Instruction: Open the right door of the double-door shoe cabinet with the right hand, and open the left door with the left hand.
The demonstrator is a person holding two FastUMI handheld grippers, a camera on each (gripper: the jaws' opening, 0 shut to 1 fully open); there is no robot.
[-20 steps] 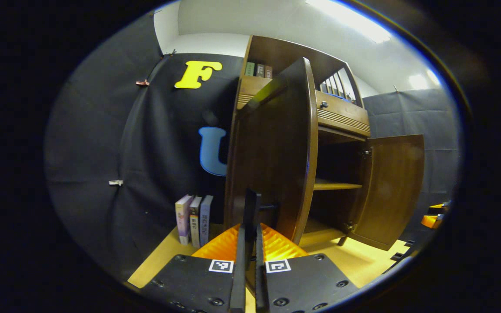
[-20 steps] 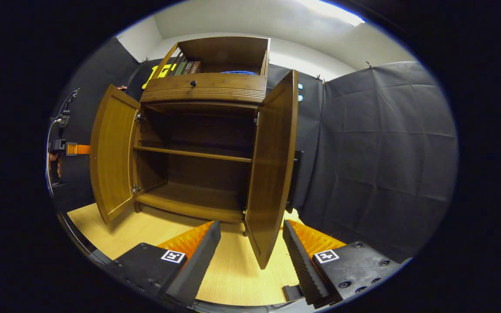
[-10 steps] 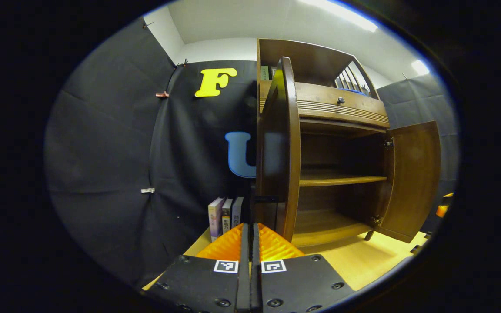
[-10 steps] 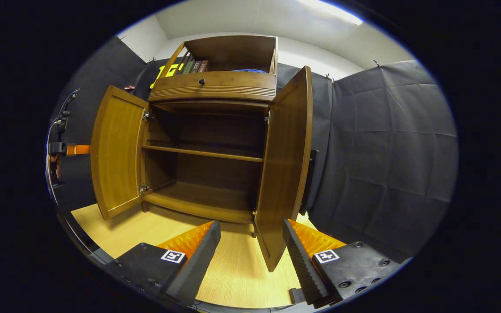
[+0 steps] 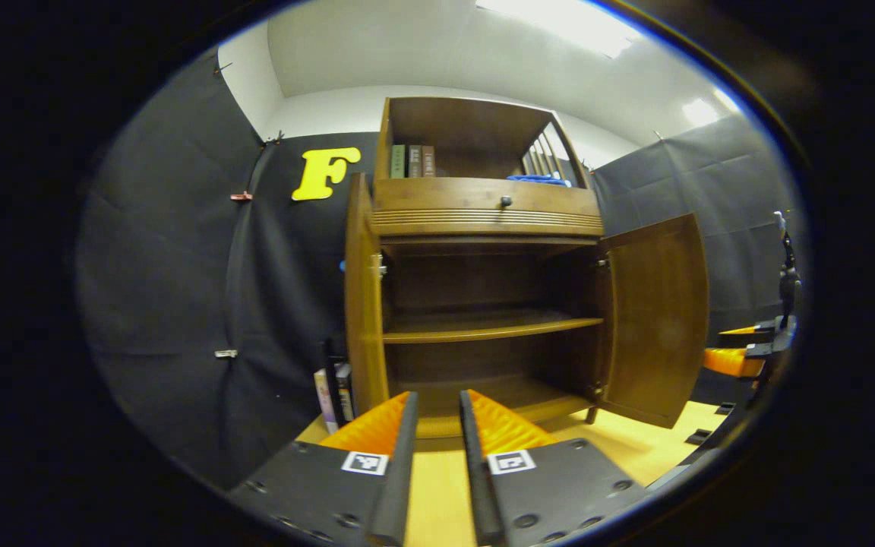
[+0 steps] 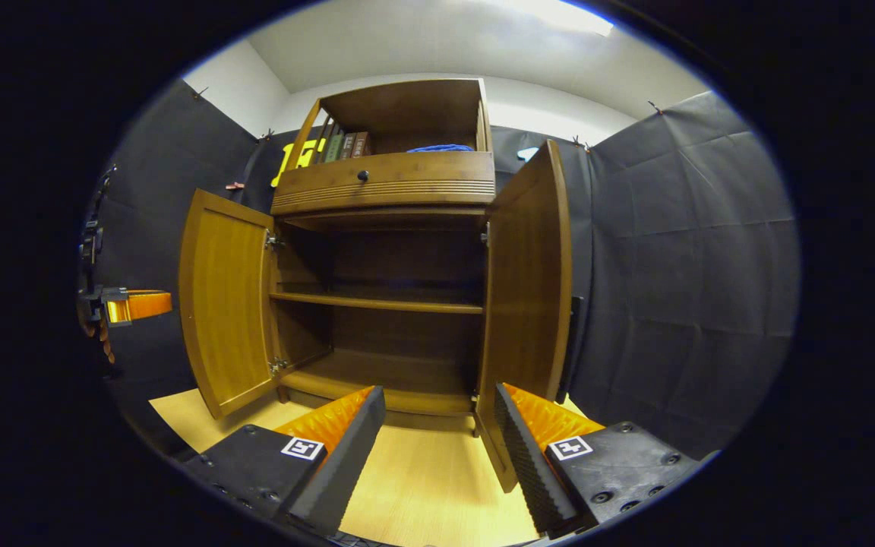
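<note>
The left gripper point(image 5: 435, 414), clamped on the left door's edge a second ago, has let go and now hangs slightly parted at bottom centre of the left gripper view. The left door point(image 6: 223, 300) stands swung wide at centre left of the right gripper view, and the right door point(image 6: 526, 281) at centre right. The right gripper point(image 6: 437, 414) gapes wide, empty. Both doors look open, so the task seems done. The cabinet point(image 5: 483, 220) is glossy brown wood with gently curved panels and a ribbed drawer point(image 5: 485, 205) front.
</note>
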